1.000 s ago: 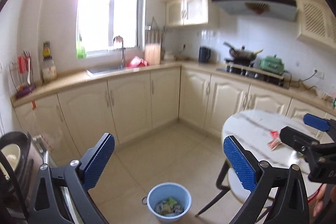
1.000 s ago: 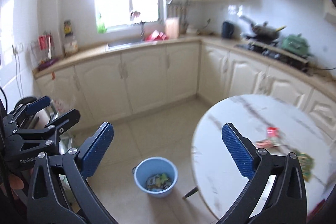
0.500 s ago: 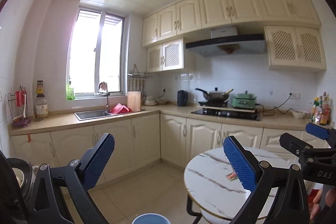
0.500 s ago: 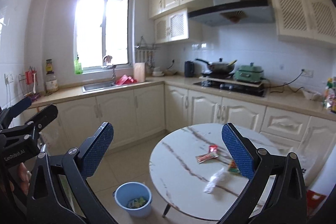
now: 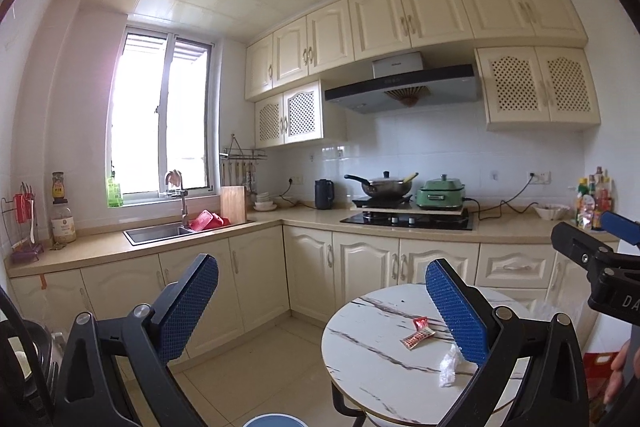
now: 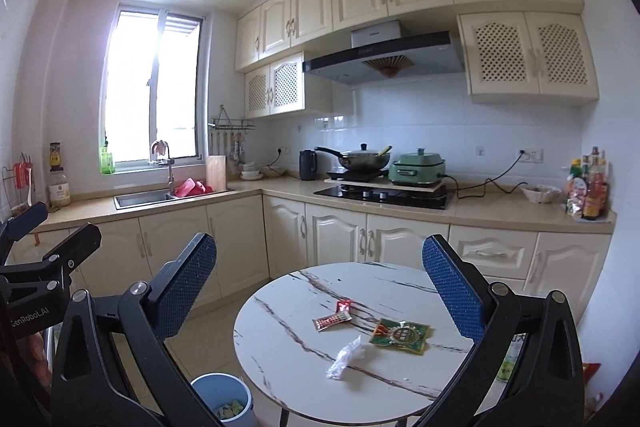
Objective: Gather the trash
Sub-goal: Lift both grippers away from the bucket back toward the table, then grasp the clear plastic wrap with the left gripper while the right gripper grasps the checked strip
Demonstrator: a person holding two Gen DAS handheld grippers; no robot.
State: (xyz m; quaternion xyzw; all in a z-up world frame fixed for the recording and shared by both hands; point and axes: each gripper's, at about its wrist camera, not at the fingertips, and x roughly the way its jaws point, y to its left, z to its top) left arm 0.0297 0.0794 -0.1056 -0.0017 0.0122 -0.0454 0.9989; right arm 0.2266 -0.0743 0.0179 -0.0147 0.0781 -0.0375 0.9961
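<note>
Both grippers hang wide open and empty: the left gripper (image 5: 322, 301) and right gripper (image 6: 319, 285) face the round marble table (image 6: 280, 355). On the table lie a red wrapper (image 6: 332, 321), a small red scrap (image 6: 344, 305) just beyond it, a green-gold packet (image 6: 400, 335) and crumpled clear plastic (image 6: 345, 357). The blue bin (image 6: 224, 401) sits on the floor beside the table, half hidden behind the right gripper's finger; its contents are hard to make out.
</note>
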